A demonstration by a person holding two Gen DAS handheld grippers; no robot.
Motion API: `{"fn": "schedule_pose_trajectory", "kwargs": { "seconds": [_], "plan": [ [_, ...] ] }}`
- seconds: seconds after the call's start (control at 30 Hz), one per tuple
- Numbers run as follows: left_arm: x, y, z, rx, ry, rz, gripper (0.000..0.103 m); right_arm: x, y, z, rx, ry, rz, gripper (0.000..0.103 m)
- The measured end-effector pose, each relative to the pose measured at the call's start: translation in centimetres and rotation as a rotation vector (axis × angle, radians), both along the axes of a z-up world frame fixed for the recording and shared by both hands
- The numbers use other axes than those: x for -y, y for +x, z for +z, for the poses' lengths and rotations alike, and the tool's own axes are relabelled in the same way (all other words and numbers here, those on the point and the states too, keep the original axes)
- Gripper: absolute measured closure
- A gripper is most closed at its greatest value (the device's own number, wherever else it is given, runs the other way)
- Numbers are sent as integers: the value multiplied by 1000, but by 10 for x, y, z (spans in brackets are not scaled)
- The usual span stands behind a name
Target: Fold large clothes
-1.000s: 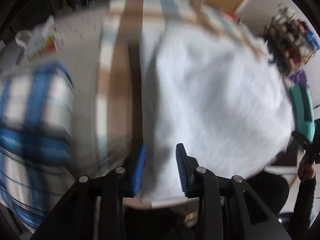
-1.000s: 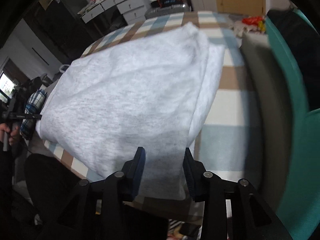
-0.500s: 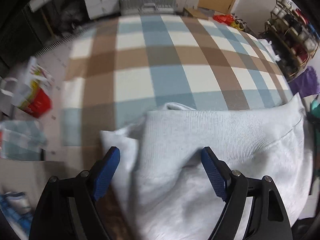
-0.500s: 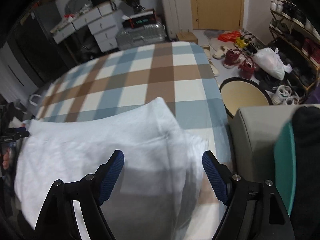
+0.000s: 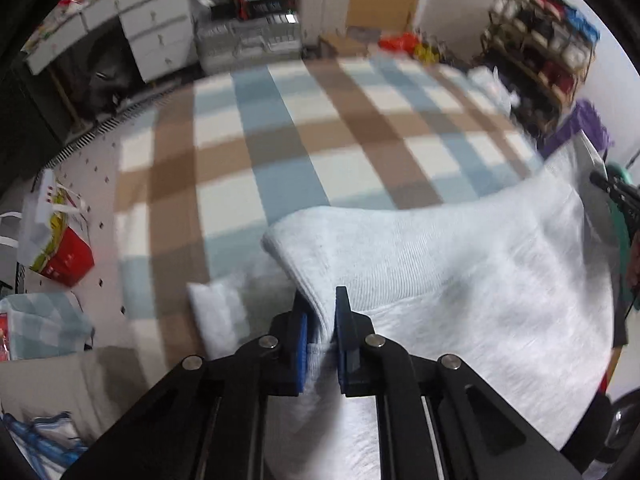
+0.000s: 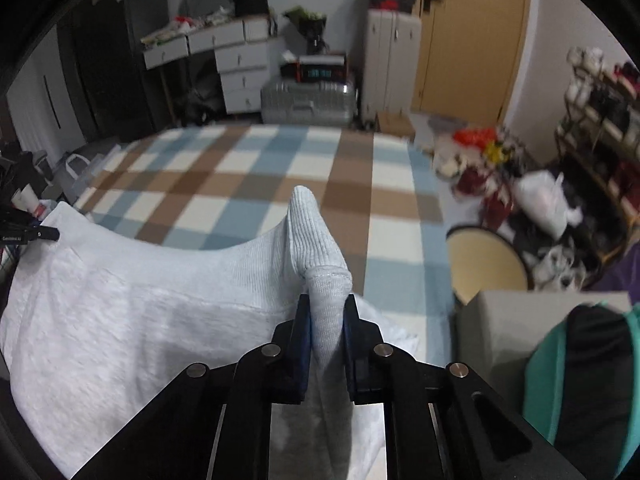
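Both tongs, left (image 5: 321, 312) and right (image 6: 325, 322), closing, pinching grey sweatshirt (image 5: 460, 280) hem; round stool (image 6: 486, 266) only in right view.

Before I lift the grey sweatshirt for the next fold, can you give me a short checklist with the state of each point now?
1. Left tongs have the ribbed hem of the grey sweatshirt between their pads, jaws closing: ok.
2. Right tongs have the ribbed hem at the other corner between their pads, jaws closing: ok.
3. Hem between the two grips taut: not ok, it sags.
4. Checked blanket ahead free for laying down: ok.
5. All layers caught in each grip: cannot tell.
6. Loose sleeve lying beside the left tongs tucked in: not ok.
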State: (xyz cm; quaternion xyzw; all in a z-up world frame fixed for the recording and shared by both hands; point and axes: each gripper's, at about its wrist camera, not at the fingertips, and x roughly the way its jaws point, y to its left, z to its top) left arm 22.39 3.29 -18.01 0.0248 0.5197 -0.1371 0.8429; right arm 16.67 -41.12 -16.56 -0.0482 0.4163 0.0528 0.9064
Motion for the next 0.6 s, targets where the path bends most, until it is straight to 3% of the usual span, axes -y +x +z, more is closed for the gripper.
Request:
{"fn": "schedule_pose_trajectory", "kwargs": {
  "seconds": [0.1, 0.2, 0.3, 0.4, 0.5, 0.6],
  "plan": [
    [-19, 9, 15, 36, -56, 71, 97, 9, 1, 21, 85, 24, -60, 90],
    [-21, 22, -8, 10, -28, 100, 97, 19, 22, 9, 55, 36, -138, 91],
    [-11, 34, -58, -79, 40, 121, 97, 11, 51, -31, -58, -50, -154, 91],
    [-9, 31, -77, -73, 57, 134, 92, 7, 71, -87, -238, -107, -176, 89],
    [-11, 19, -51, -34, 114, 153, 85, -3, 66, -86, -230, -174, -148, 85],
    [-16, -2, -6, 56, 183, 210, 82, -7, 46, -55, -186, -229, -151, 72]
  ]
}}
